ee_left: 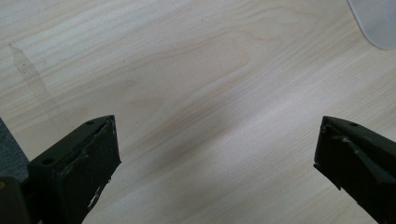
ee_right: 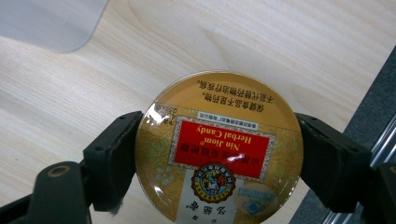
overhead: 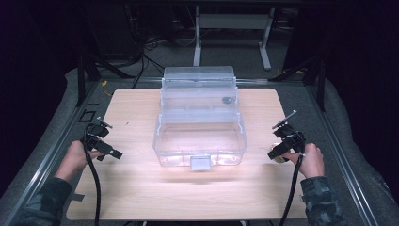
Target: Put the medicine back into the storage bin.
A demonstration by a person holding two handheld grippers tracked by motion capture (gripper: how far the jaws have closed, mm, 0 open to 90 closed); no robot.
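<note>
A round gold candy tin (ee_right: 219, 149) with a red label sits clamped between the two black jaws of my right gripper (ee_right: 217, 158), held above the wooden table (ee_right: 280, 42). From above, that right gripper (overhead: 281, 151) is at the table's right edge with the tin (overhead: 278, 158) just showing at its tip. A clear plastic box (overhead: 200, 136) with its lid swung up stands in the table's middle. My left gripper (overhead: 109, 151) hovers near the left edge; its jaws (ee_left: 215, 154) stand wide apart over bare wood.
A corner of the clear box (ee_left: 376, 21) shows at the top right of the left gripper view, and another corner (ee_right: 51, 21) at the top left of the right gripper view. Metal rails and grey matting (overhead: 339, 141) border the table.
</note>
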